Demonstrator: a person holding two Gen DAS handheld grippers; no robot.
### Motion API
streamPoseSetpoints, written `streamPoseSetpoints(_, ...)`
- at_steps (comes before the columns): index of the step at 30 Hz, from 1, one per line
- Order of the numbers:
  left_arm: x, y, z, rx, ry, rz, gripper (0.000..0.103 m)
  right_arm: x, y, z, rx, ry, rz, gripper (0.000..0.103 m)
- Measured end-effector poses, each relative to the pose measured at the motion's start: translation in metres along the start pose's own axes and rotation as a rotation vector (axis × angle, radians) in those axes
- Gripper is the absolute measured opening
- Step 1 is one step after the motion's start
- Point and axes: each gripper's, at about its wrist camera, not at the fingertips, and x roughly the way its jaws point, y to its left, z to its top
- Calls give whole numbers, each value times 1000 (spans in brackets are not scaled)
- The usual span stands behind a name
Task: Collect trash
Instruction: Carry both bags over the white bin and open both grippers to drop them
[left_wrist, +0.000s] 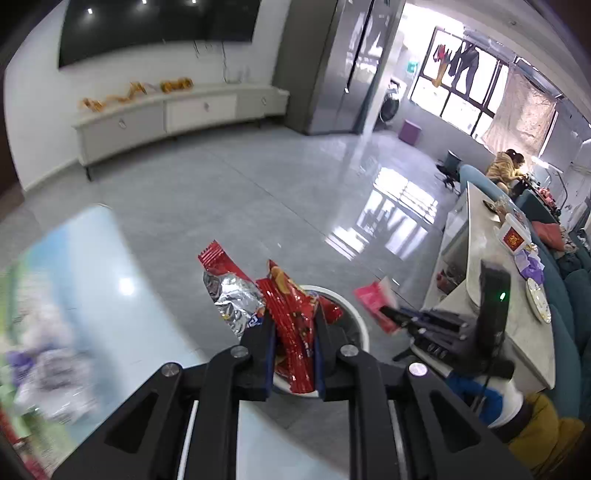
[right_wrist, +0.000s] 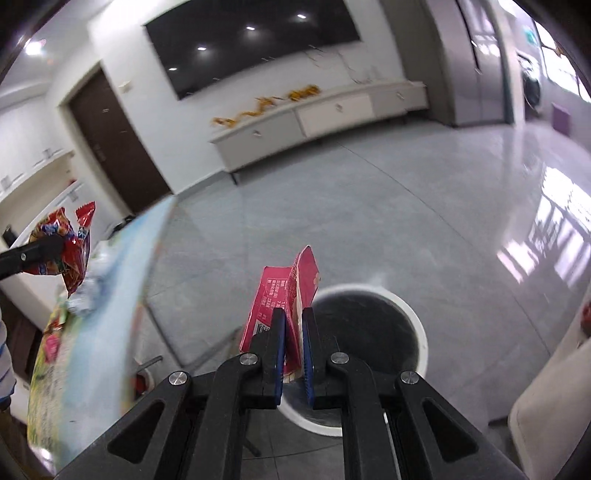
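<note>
My left gripper (left_wrist: 294, 325) is shut on a bunch of red and silver snack wrappers (left_wrist: 291, 314) and holds them over the white round trash bin (left_wrist: 360, 325) on the floor. My right gripper (right_wrist: 293, 325) is shut on a flattened pink carton (right_wrist: 284, 306), held above the left rim of the same bin (right_wrist: 417, 325), whose inside is dark. In the left wrist view the right gripper (left_wrist: 391, 317) shows with the pink carton (left_wrist: 373, 299) beside the bin. In the right wrist view the left gripper (right_wrist: 51, 247) shows at far left with the wrappers (right_wrist: 66, 251).
A table with a pale blue cloth (left_wrist: 92, 295) carrying more wrappers (left_wrist: 48, 369) lies to the left; it also shows in the right wrist view (right_wrist: 110, 295). A marble counter (left_wrist: 491, 295) with plates stands right. Grey tiled floor (right_wrist: 369, 203) and a low white TV cabinet (right_wrist: 314, 110) lie beyond.
</note>
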Motion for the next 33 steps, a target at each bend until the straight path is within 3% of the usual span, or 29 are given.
streamPoseSetpoints(5,63,-6,15,-28,75,-41,18,34,-30,-8,47,65,-29,9)
streamPoseSetpoints(9,100,-3,17,-66,126,-87,33,61,-43,-4,76,112,-44,12)
streamPoseSetpoints(10,107,-2,16,-72,133,-96,37,67,-46,-7,79,125,-57,14)
streamPoseSetpoints(12,118,3,13,-86,142,-107,49,79,-48,-5,89,148,-71,29)
streamPoseSetpoints(16,124,11,5,-104,156,-123,49,89,-55,-11,101,176,-99,35)
streamPoseSetpoints(21,105,7,3,-83,109,-110,49,81,-51,-5,99,165,-117,35)
streamPoseSetpoints(24,73,5,1,-63,50,-96,49,69,-41,3,73,134,-118,35)
streamPoseSetpoints(33,-44,49,-30,-84,-98,-7,49,6,44,33,-88,8,-46,35)
